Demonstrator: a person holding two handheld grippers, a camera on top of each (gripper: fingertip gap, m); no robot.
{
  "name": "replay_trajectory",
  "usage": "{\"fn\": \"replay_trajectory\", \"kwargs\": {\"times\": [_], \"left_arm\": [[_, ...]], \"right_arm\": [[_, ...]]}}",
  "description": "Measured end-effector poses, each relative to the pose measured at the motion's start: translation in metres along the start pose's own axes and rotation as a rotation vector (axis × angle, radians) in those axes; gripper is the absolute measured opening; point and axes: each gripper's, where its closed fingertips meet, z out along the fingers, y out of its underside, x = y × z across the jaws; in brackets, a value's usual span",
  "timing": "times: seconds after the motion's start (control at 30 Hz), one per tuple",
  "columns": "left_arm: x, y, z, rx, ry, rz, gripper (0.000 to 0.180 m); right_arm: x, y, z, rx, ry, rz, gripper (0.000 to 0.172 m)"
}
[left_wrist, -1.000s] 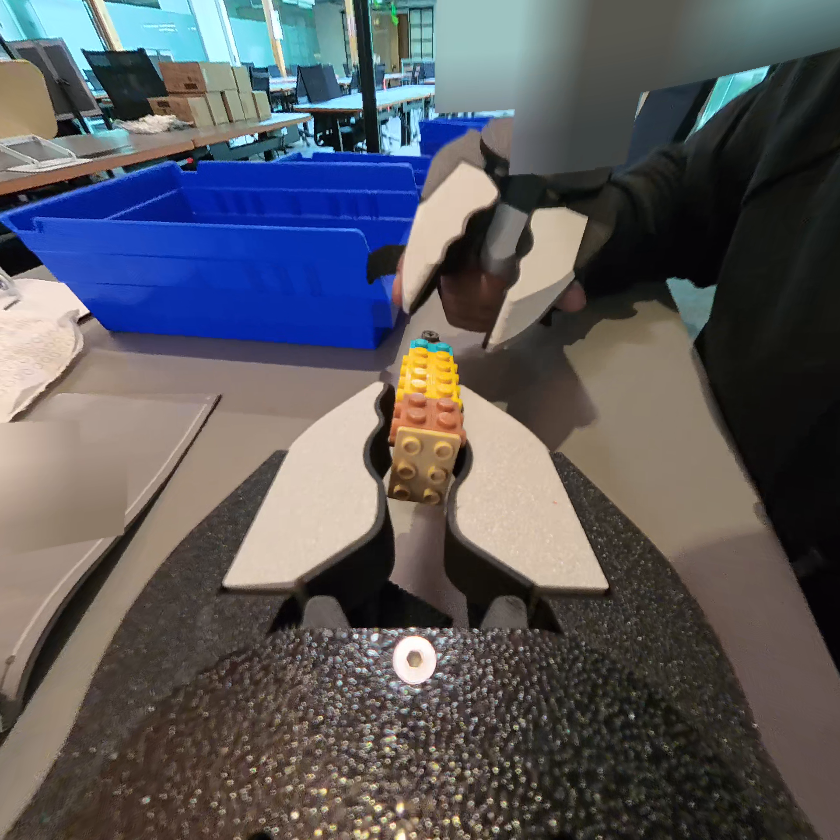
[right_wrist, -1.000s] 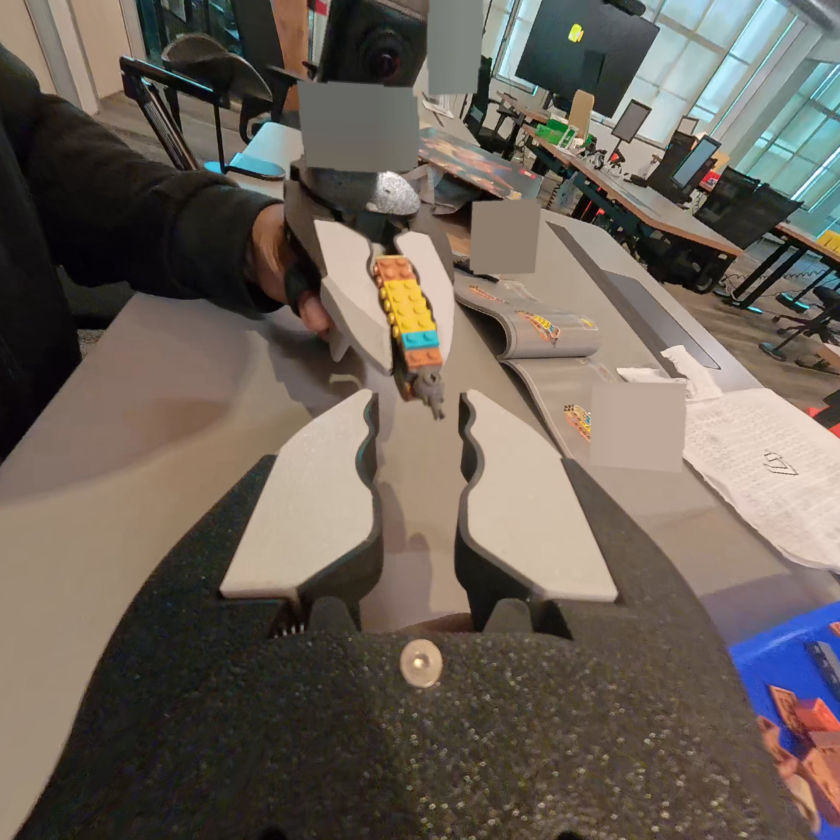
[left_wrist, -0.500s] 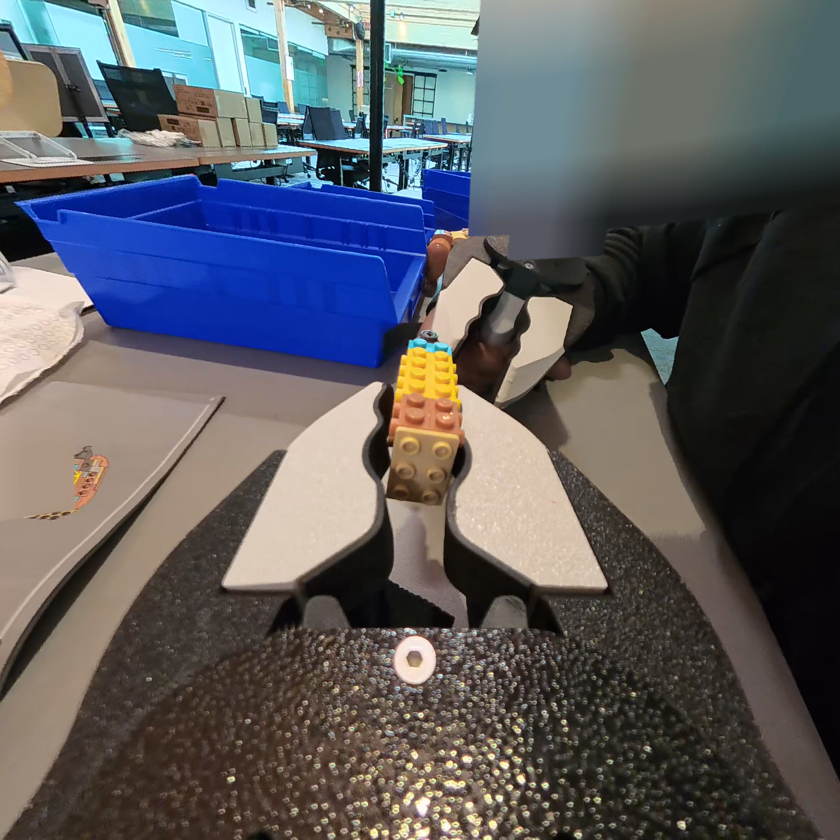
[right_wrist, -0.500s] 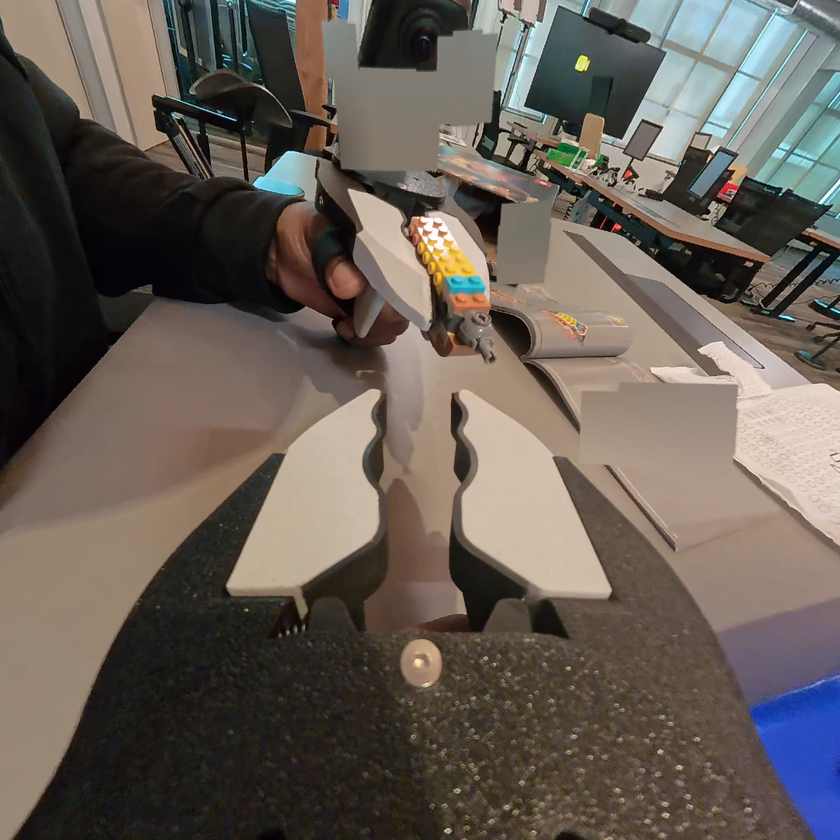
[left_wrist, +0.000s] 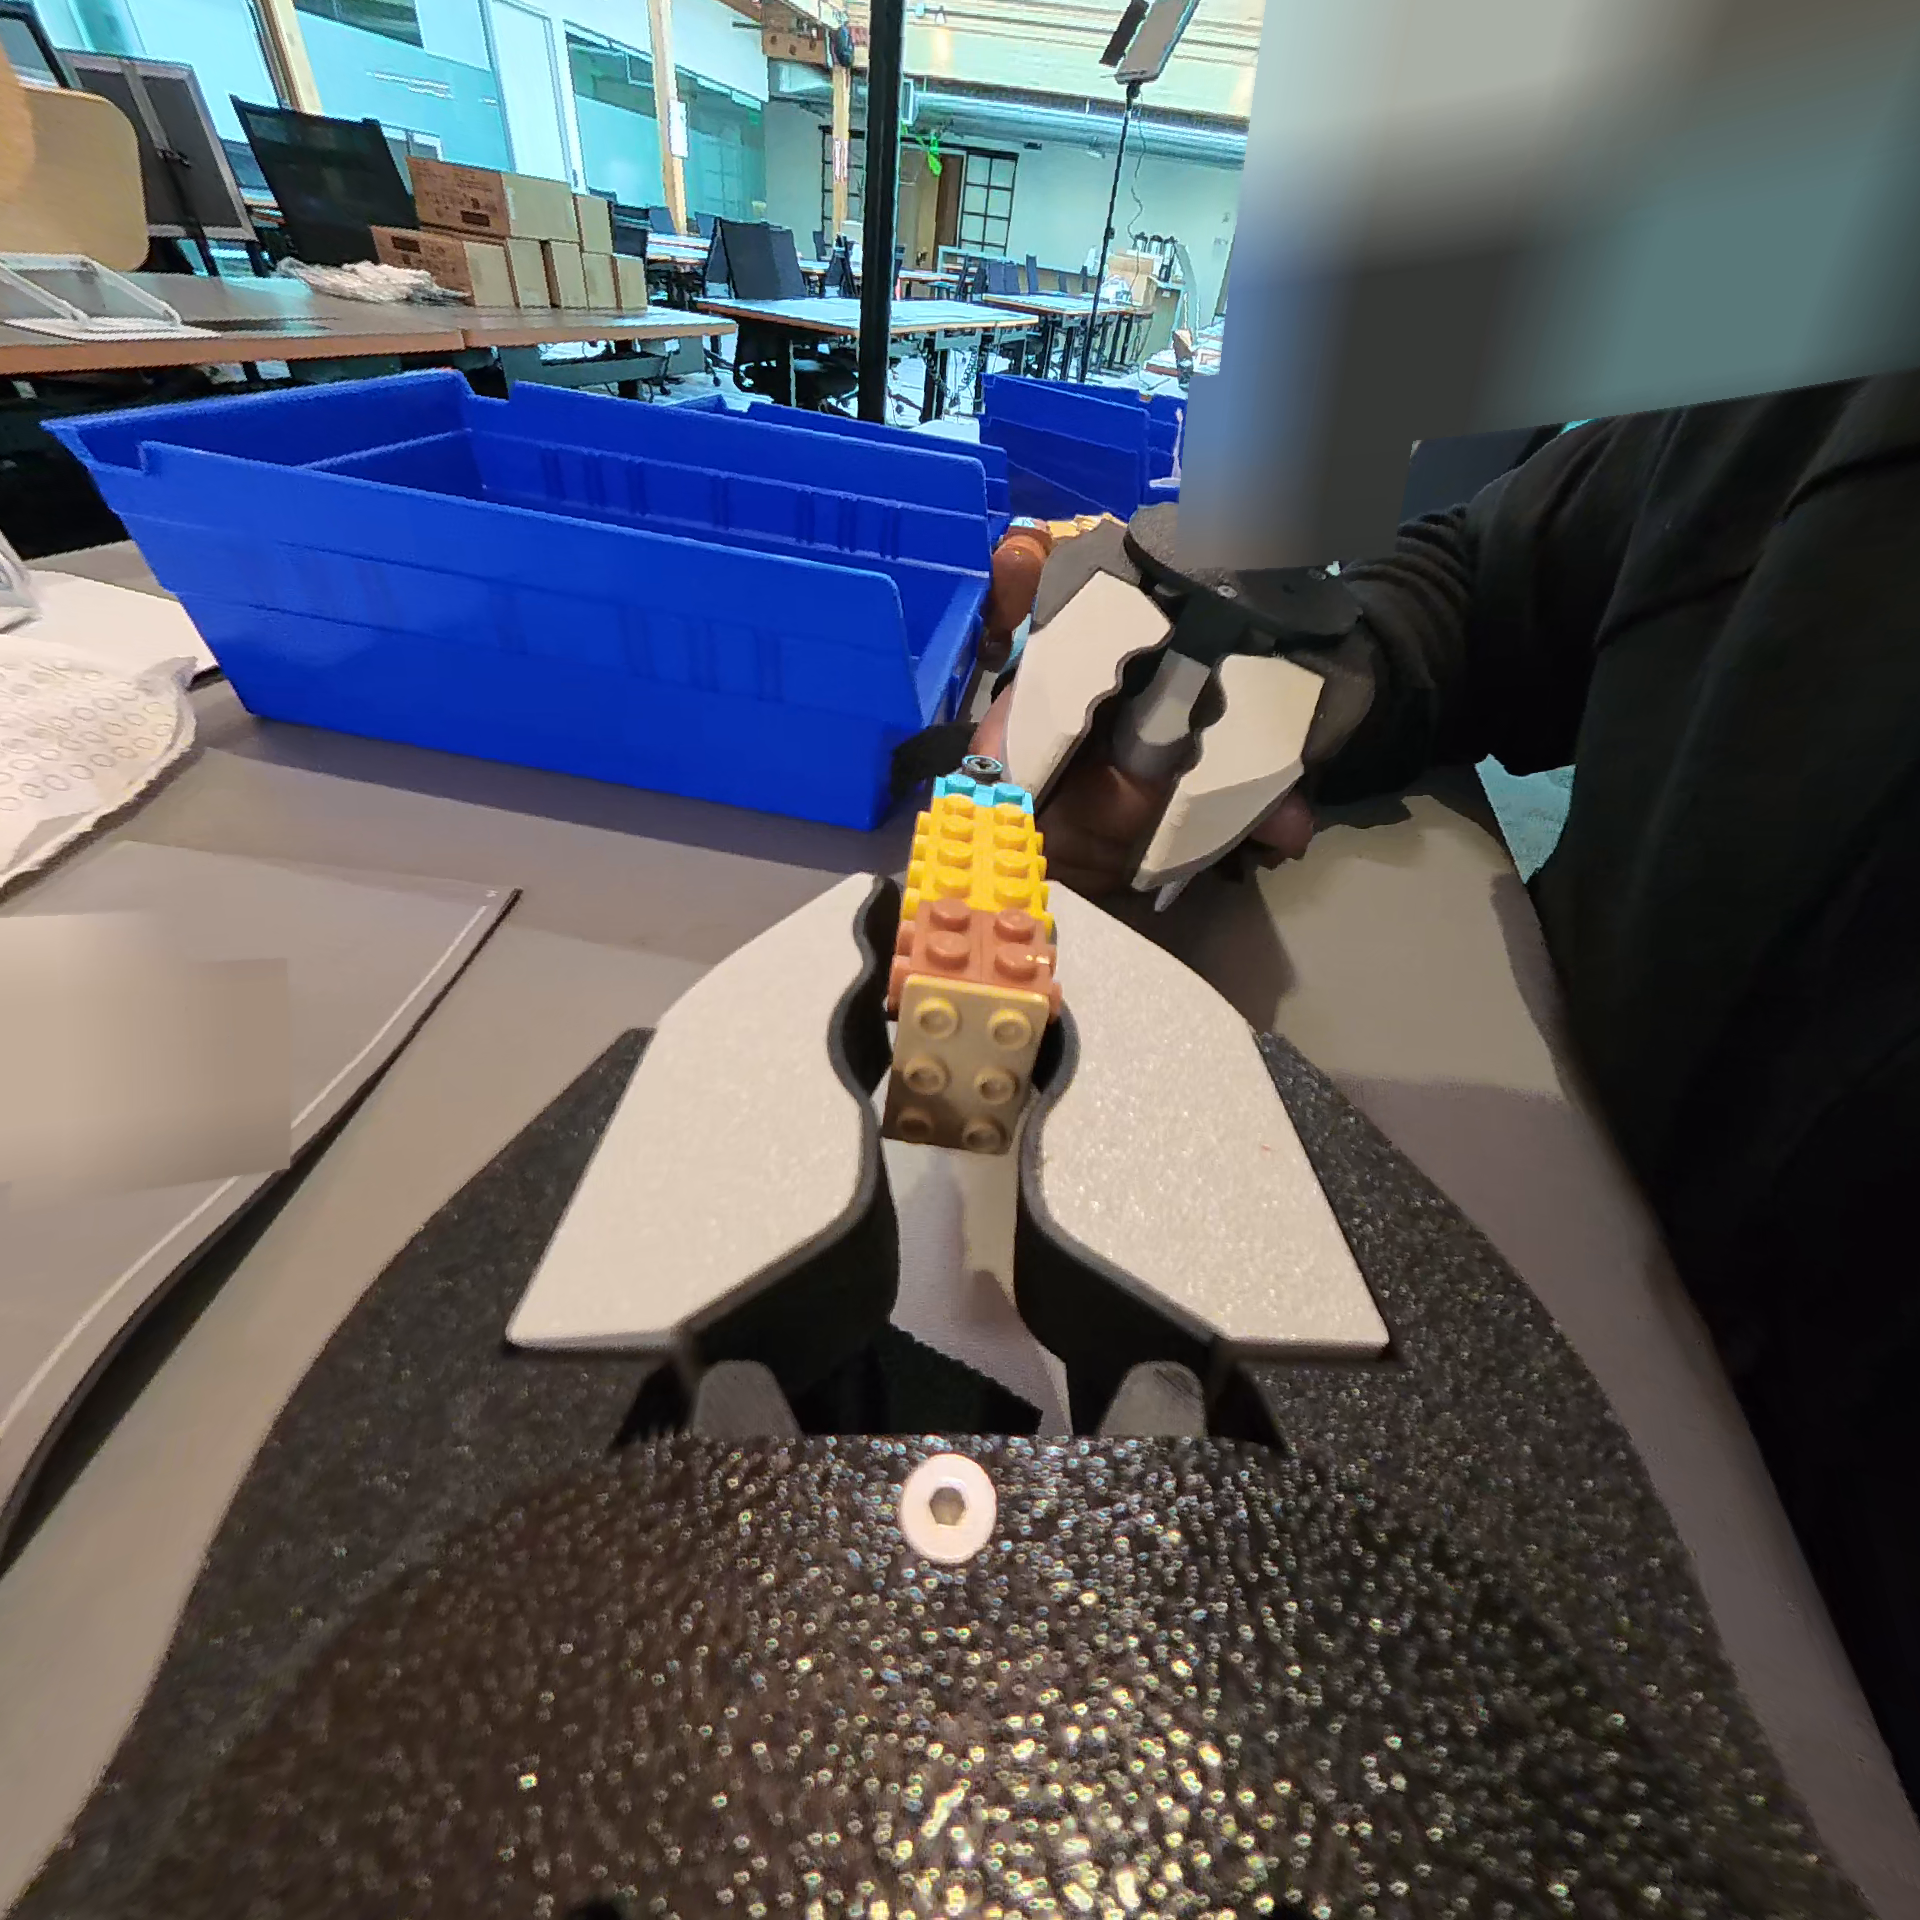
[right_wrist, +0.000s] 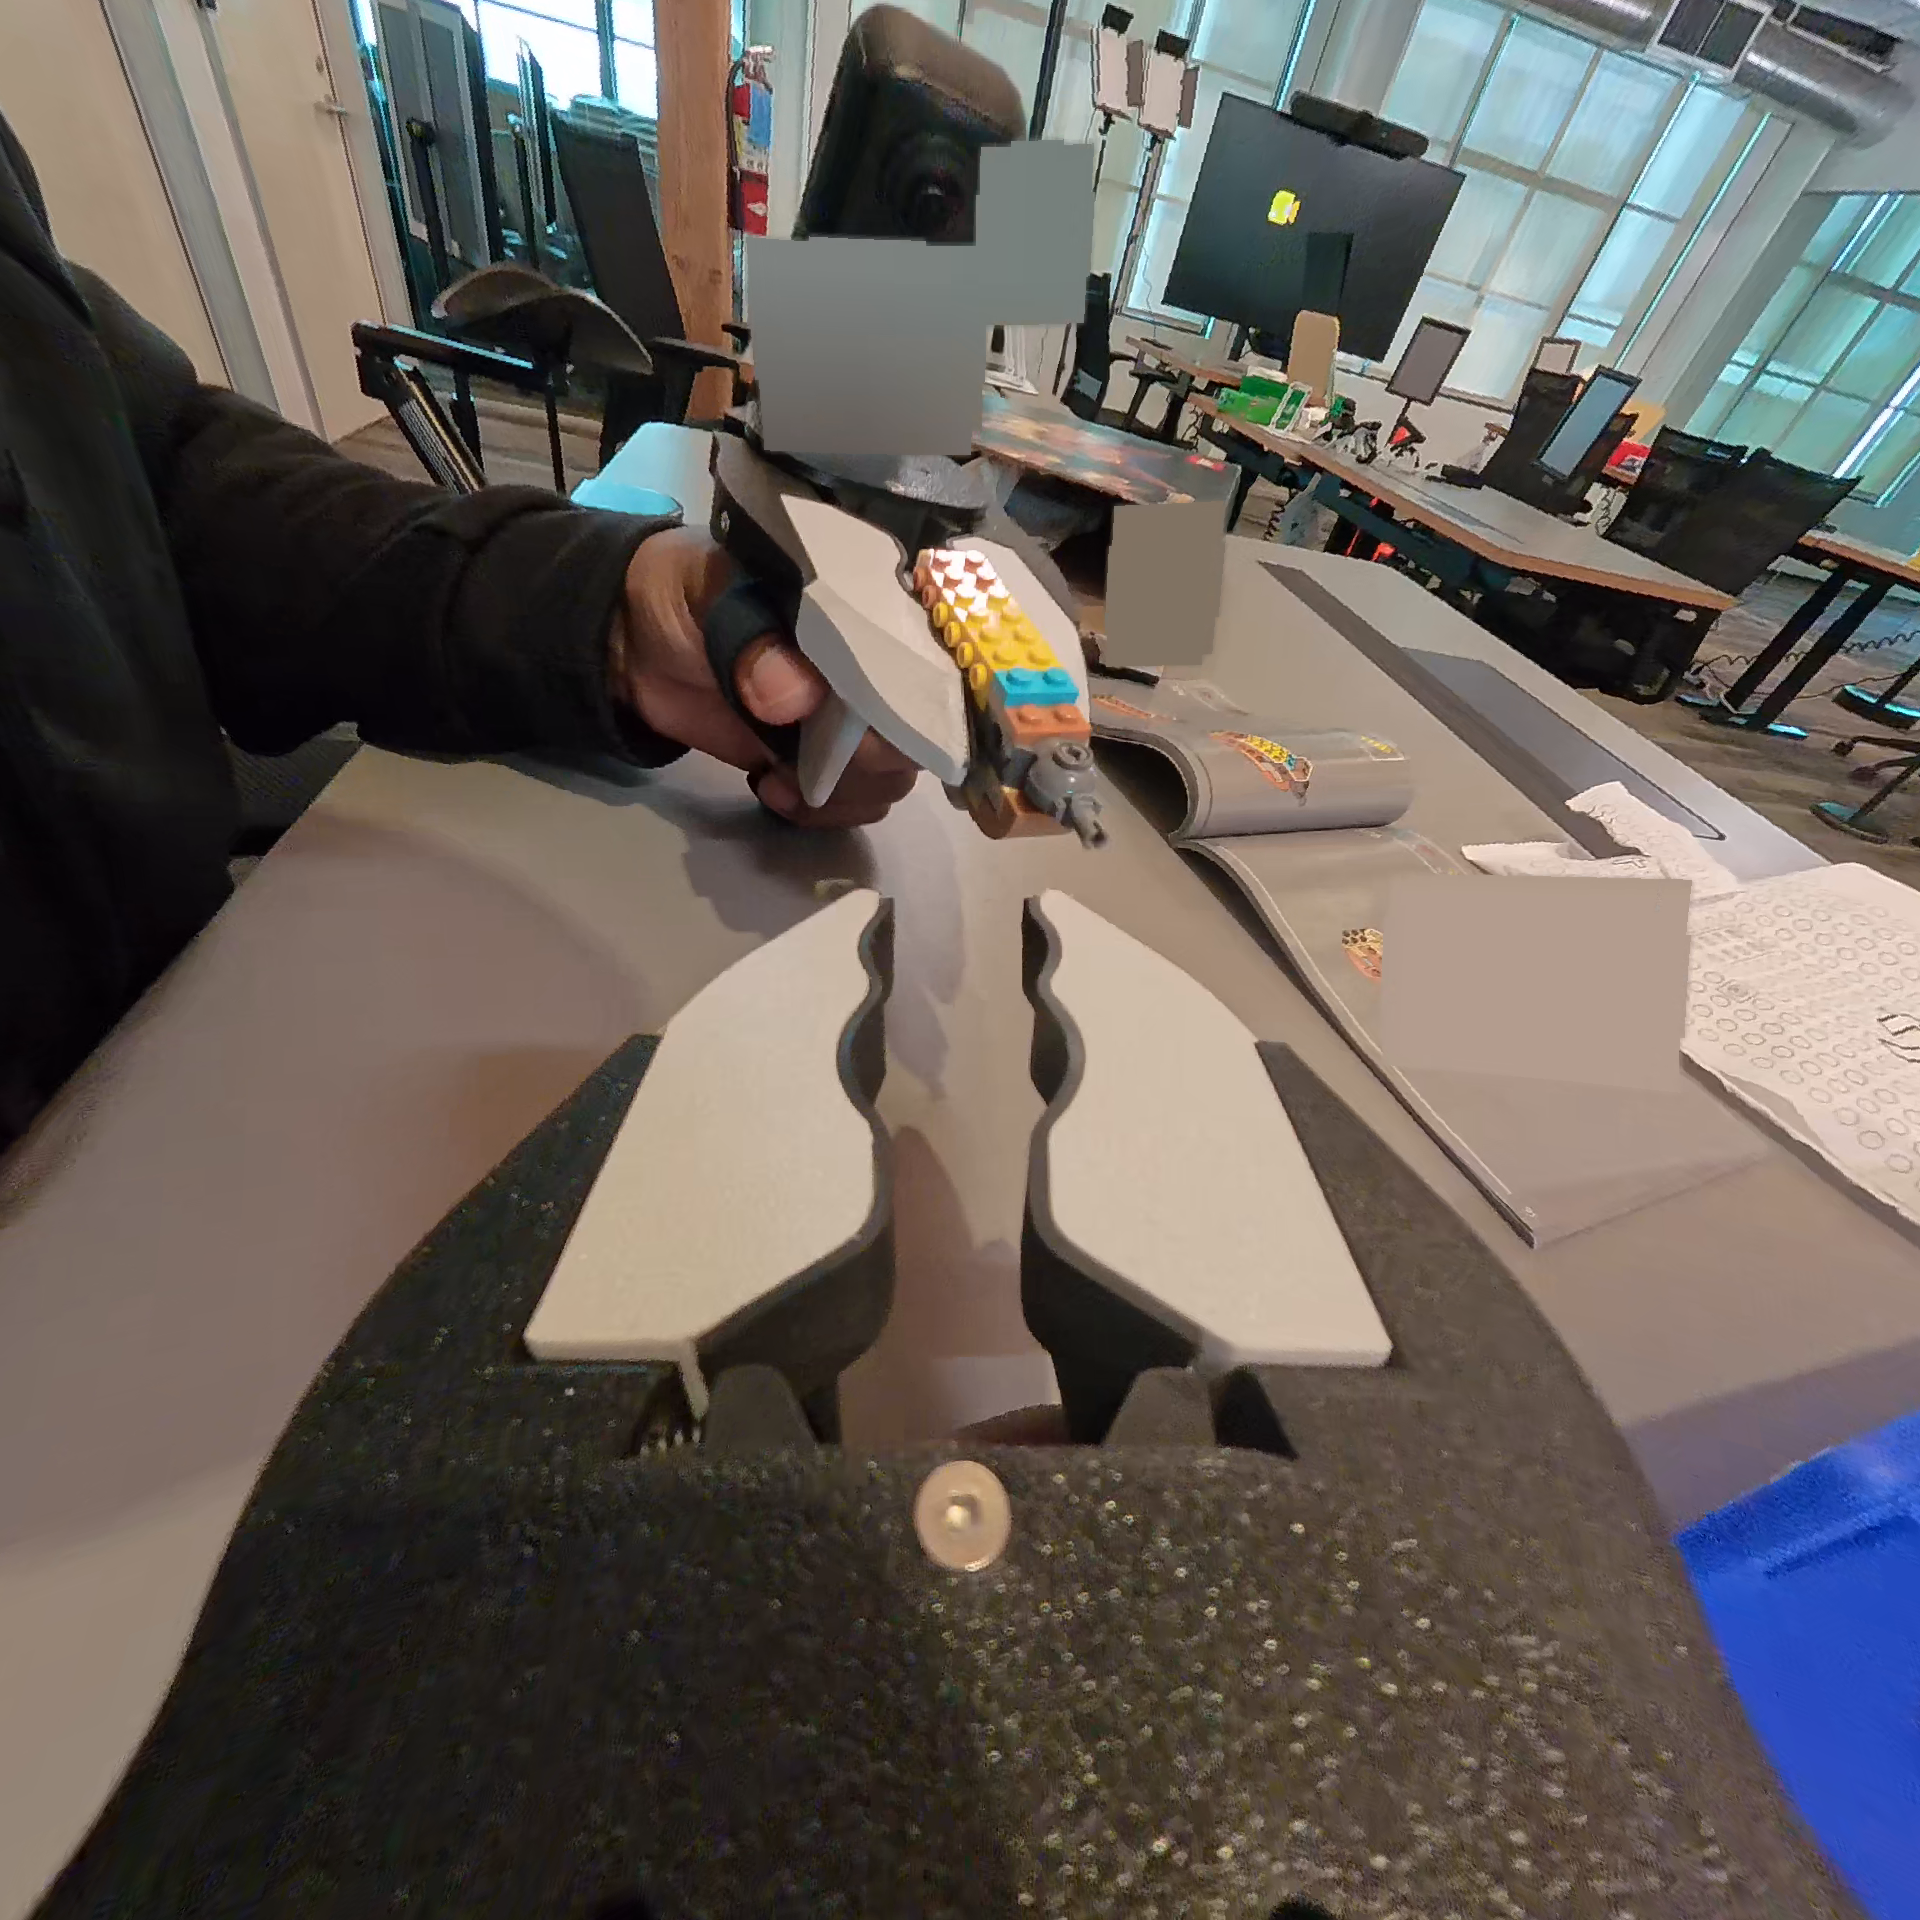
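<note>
My left gripper (left_wrist: 971, 935) is shut on a long toy-brick assembly (left_wrist: 975, 914) with tan, brown, yellow and light blue bricks and a small grey part at its far tip. It holds the assembly above the grey table (left_wrist: 644, 862). The same assembly shows in the right wrist view (right_wrist: 1013, 675), clamped between the left gripper's pads, its grey tip pointing towards my right gripper. My right gripper (right_wrist: 956, 935) is open, with nothing between its pads, a short way in front of that tip. In the left wrist view the right gripper (left_wrist: 1153, 790) is just right of the assembly's far end.
A blue plastic bin (left_wrist: 540, 613) stands on the table behind the assembly; a blue bin corner (right_wrist: 1829, 1621) is at my right. An open booklet (right_wrist: 1351, 831) and printed paper sheets (right_wrist: 1808, 1018) lie on the table. A person's black sleeves flank both views. The tips of one gripper are about 4 cm away from the tips of the other.
My right gripper's jaws have narrowed on nothing. The left gripper has tilted and lifted the brick assembly, its grip unchanged, and the right gripper has dropped lower beside the assembly's tip.
</note>
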Motion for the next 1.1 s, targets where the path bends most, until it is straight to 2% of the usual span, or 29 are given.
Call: {"fn": "replay_trajectory", "kwargs": {"times": [0.4,0.8,0.97,1.1], "left_arm": [[-0.006,-0.001,0.007,0.0,0.004,-0.021,0.022],[-0.024,-0.014,0.039,-0.121,0.026,0.058,0.022],[-0.031,-0.008,0.06,-0.167,0.062,0.131,0.022],[-0.029,0.005,0.057,-0.188,0.042,0.168,0.022]], "right_arm": [[0.018,-0.009,-0.015,0.099,0.029,0.168,0.017],[0.021,0.007,-0.019,-0.015,0.094,0.255,0.01],[0.026,0.016,-0.023,-0.084,0.148,0.265,0.006],[0.029,0.031,-0.021,-0.196,0.173,0.247,0.003]]}}
